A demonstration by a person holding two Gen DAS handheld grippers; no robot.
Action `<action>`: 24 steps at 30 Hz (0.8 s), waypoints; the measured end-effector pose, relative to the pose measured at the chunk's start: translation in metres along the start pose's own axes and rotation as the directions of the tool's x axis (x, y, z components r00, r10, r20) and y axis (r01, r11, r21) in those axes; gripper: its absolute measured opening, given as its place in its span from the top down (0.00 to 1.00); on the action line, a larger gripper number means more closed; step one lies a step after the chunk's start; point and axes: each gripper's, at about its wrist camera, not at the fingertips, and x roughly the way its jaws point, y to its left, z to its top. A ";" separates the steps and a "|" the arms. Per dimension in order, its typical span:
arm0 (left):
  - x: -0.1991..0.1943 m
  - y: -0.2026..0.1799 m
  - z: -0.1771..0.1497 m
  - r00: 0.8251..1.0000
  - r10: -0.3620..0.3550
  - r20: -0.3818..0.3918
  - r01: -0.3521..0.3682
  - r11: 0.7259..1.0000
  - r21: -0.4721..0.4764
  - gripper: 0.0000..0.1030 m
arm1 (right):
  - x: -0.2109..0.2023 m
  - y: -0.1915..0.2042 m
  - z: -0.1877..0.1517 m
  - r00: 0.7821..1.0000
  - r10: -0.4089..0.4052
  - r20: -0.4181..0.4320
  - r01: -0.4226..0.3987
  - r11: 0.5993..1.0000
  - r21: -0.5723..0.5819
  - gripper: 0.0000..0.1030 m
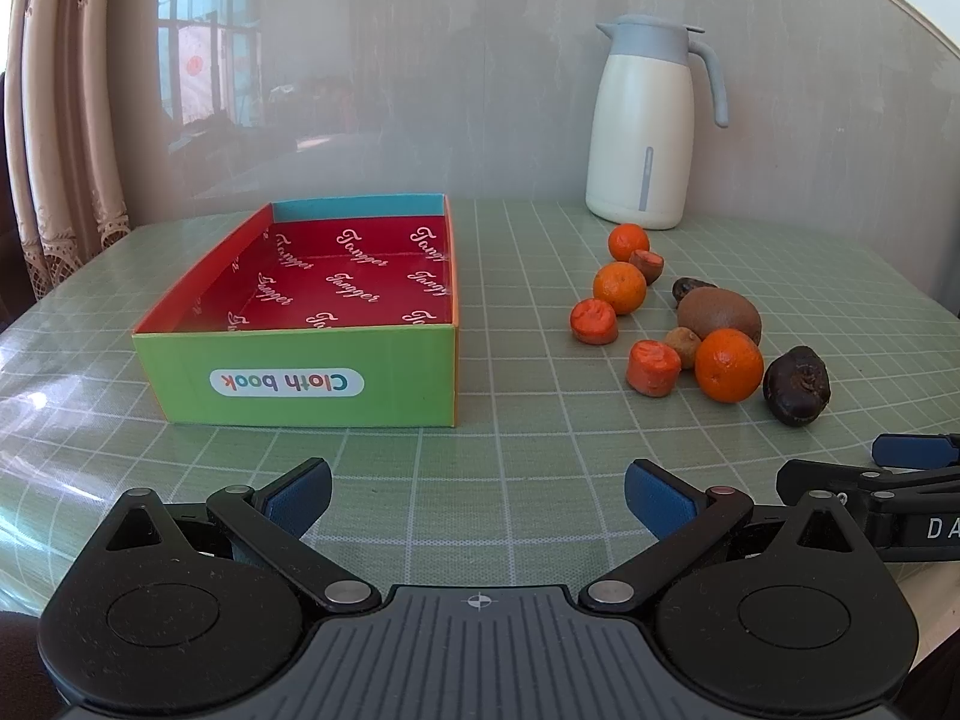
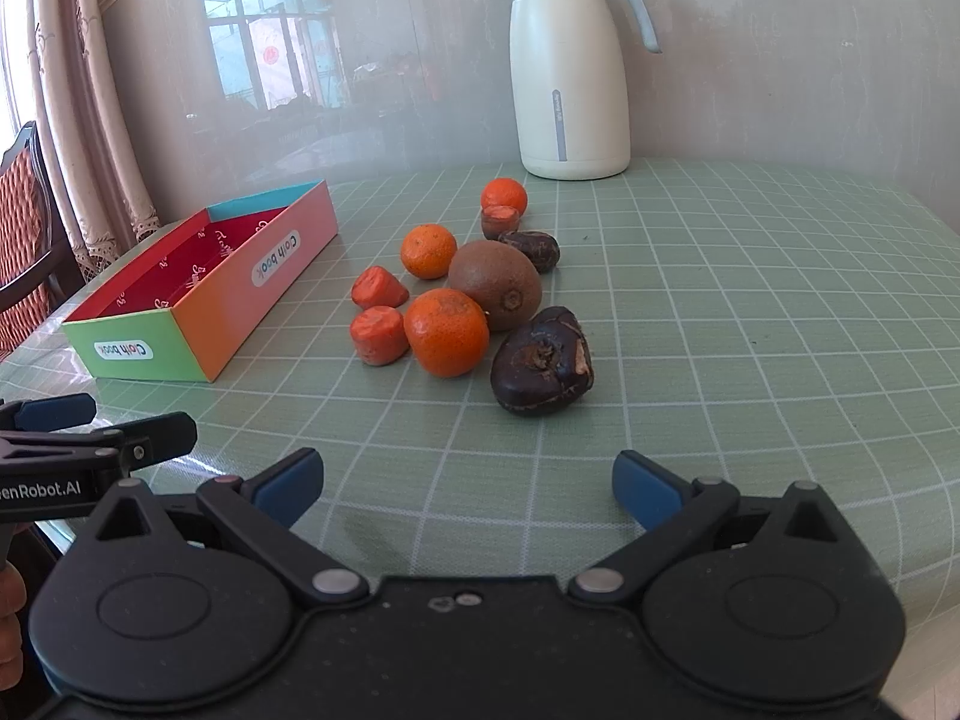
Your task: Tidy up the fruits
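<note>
An open "Cloth book" box point(image 1: 300, 372) with a red inside stands empty on the left point(image 2: 198, 324). A cluster of fruit lies to its right: three tangerines, the nearest one point(image 1: 729, 365) point(image 2: 447, 331), a brown kiwi point(image 1: 720, 313) point(image 2: 495, 283), orange carrot chunks point(image 1: 653, 367) point(image 2: 379, 335), and dark water chestnuts point(image 1: 797, 385) point(image 2: 542, 361). My left gripper point(image 1: 478, 501) is open and empty, in front of the box. My right gripper point(image 2: 466, 489) is open and empty, in front of the fruit.
A white thermos jug with a grey lid point(image 1: 645, 120) point(image 2: 570, 60) stands behind the fruit against the wall. The table has a green grid cloth point(image 2: 750, 300). A chair point(image 2: 24, 240) and curtain are at the far left.
</note>
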 end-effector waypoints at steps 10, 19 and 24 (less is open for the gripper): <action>0.000 -0.003 0.000 1.000 0.002 0.004 -0.002 1.000 0.004 0.00 | -0.001 -0.001 0.001 1.000 0.000 0.003 -0.001 1.000 0.006 0.00; -0.002 -0.005 0.000 1.000 0.003 0.019 -0.003 1.000 0.010 0.00 | -0.007 -0.004 0.001 1.000 0.000 0.019 0.000 1.000 0.016 0.00; -0.003 -0.006 0.000 1.000 -0.005 0.024 0.004 1.000 0.017 0.00 | -0.010 -0.008 0.002 0.999 0.000 0.033 -0.001 0.999 0.039 0.00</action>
